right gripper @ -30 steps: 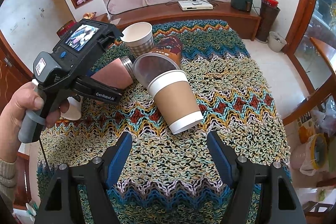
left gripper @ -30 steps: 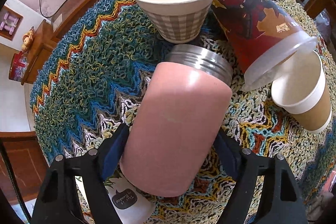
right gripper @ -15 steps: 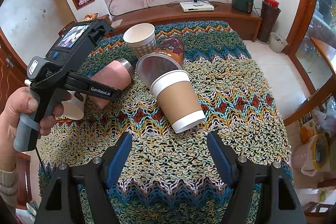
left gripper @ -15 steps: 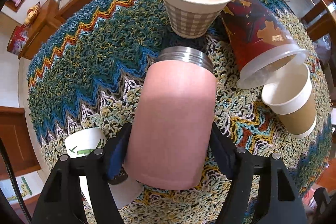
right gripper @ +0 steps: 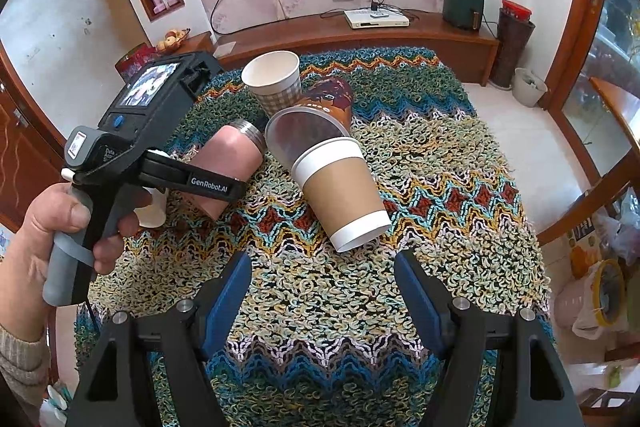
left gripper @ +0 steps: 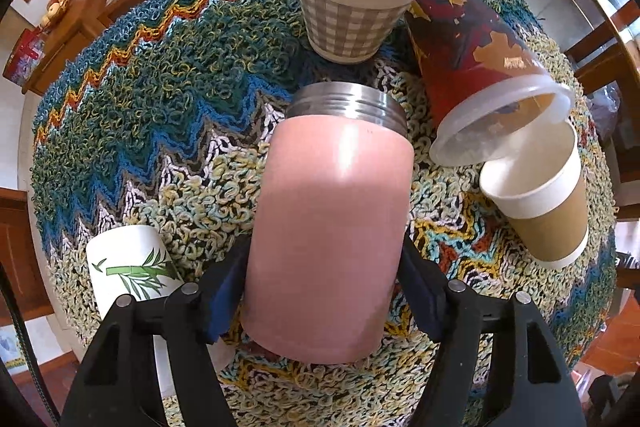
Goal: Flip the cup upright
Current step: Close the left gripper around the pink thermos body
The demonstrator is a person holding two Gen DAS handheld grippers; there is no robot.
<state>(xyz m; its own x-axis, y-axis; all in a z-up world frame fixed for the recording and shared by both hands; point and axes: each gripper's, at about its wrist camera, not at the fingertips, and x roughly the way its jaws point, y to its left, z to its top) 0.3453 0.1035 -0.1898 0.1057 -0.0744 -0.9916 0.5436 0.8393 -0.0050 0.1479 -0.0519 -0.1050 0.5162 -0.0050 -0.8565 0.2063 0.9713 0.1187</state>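
Note:
My left gripper (left gripper: 324, 291) is shut on a pink metal cup (left gripper: 332, 227) with a threaded steel rim, holding it tilted above the knitted cloth; it also shows in the right wrist view (right gripper: 232, 163). A brown paper cup (right gripper: 340, 195) lies on its side in the middle, as does a clear plastic cup with a red sleeve (right gripper: 316, 119). A checked paper cup (right gripper: 274, 81) stands upright behind them. My right gripper (right gripper: 322, 287) is open and empty, hovering near the table's front, short of the brown cup.
A white cup with a bamboo print (left gripper: 128, 267) lies beside the left gripper. The multicoloured knitted cloth (right gripper: 420, 187) covers the table. A wooden TV bench (right gripper: 400, 35) runs behind it. Floor and bins are to the right.
My left gripper has lifted and tilted the pink cup more upright and swung it leftward; the bamboo cup has come into view. My right gripper has stayed still.

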